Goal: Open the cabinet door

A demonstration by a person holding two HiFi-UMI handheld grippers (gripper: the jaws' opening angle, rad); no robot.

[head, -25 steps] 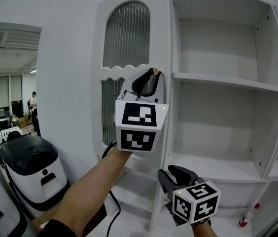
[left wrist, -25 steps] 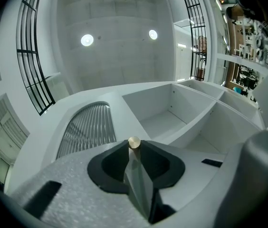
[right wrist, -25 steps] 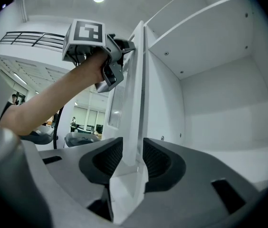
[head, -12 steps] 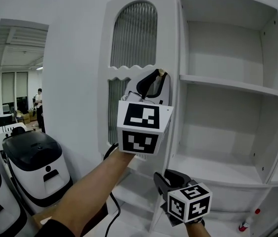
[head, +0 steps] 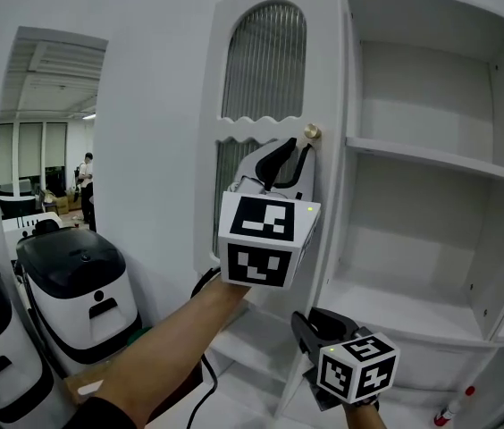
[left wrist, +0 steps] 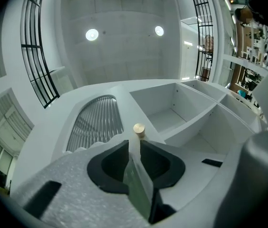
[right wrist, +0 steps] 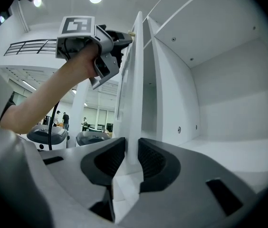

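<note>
- White cabinet door (head: 328,70) stands swung partly out from the cabinet (head: 502,239), with an arched ribbed panel (head: 265,61) in its upper half.
- Brass-capped knob (head: 311,133) sits on the door's free side, just under the wavy rail.
- Left gripper (head: 297,148) points upward at the knob. Its own view shows the jaws drawn close on the knob's pale stem, the brass cap just past the tips.
- Right gripper (head: 310,320) is low, at the door's free edge. Its jaws have just been closing with the thin edge between them, and the pads look pressed to both faces.
- Cabinet compartments are stacked beside the door, divided by a shelf board (head: 440,166). Only white walls and boards show inside.
- Bottom right, by the cabinet's foot, is a small pale thing with a red tip (head: 460,402), too small to identify.
- Two black-topped white machines (head: 73,280) stand at left, the nearer one cut off by the frame.
- The marker cube hides most of the left gripper's body. The right hand is cut off at the bottom edge.
</note>
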